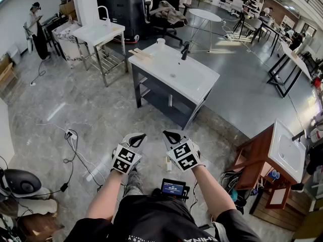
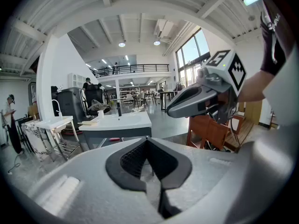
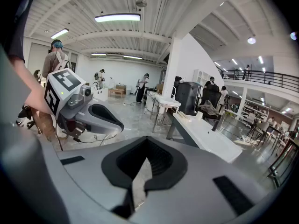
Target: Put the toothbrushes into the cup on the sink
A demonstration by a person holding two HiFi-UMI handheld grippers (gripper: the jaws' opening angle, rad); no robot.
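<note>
Left gripper and right gripper hang side by side, jaws together on nothing, as the sink stands far ahead. The toothbrushes lie at its left end, the cup just right of them.

The head view looks steeply down, both gripper views look forward, and all three share the distant sink.
</note>
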